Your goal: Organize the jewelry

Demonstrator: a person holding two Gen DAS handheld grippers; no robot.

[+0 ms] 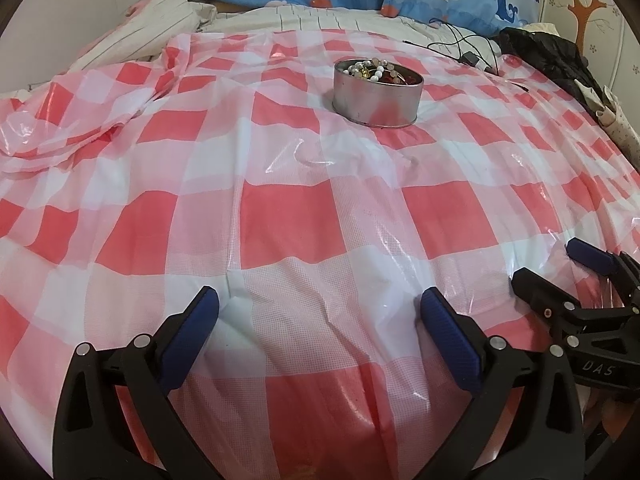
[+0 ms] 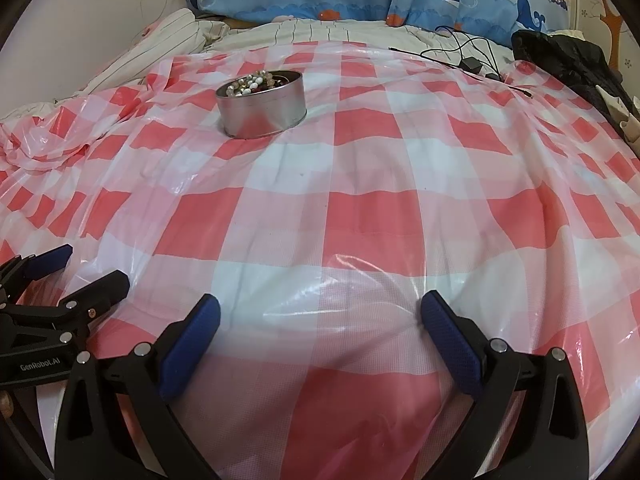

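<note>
Jewelry all gathered in the tin

Nearest me, my left gripper [image 1: 320,314] and right gripper [image 2: 320,318] hung wide open and empty over the checked plastic cloth [image 1: 288,224]. Farther off stood the round metal tin [image 1: 378,92], heaped with bead bracelets [image 1: 374,69]. Nothing lay loose, so I judged sorting nearly finished.

2 wrist views, low over bed, side by side; both share tin [image 1: 378,94] [image 2: 262,106].
</note>
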